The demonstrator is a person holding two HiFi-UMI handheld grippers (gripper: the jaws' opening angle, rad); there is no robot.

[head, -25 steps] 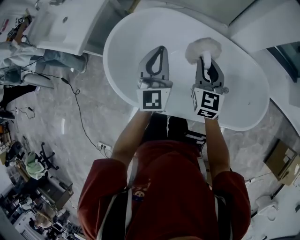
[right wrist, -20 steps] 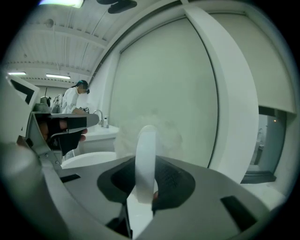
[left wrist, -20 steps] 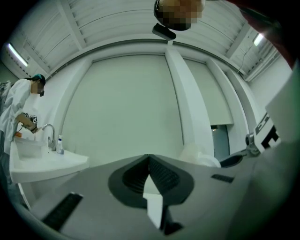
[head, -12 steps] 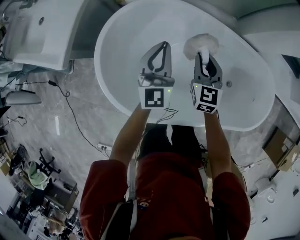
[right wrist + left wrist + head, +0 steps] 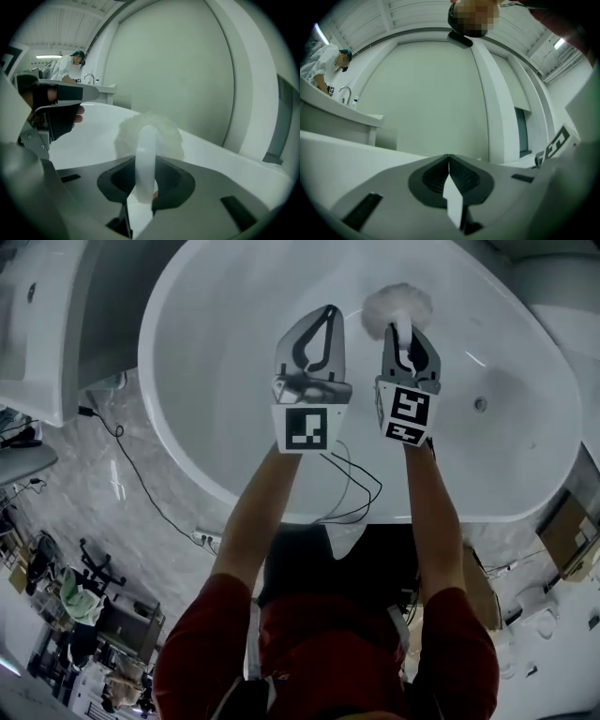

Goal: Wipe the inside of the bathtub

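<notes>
A white oval bathtub (image 5: 216,324) fills the upper part of the head view. Both grippers are held over its basin. My right gripper (image 5: 405,326) is shut on the white handle (image 5: 145,161) of a fluffy white duster (image 5: 397,307), whose round head sticks out past the jaws (image 5: 147,133). My left gripper (image 5: 328,313) hangs beside it on the left, shut, with nothing between its jaws (image 5: 449,157). The drain (image 5: 480,405) shows as a small dark spot on the tub floor to the right.
A white washbasin unit (image 5: 33,324) stands left of the tub. Black cables (image 5: 131,465) trail over the grey marble floor. Cardboard boxes (image 5: 567,535) sit at the right. Another person (image 5: 70,65) stands at a far counter in the right gripper view.
The head view has moved forward over the tub, which now looks larger and sits lower in frame. Both grippers have moved farther over the basin, still side by side.
</notes>
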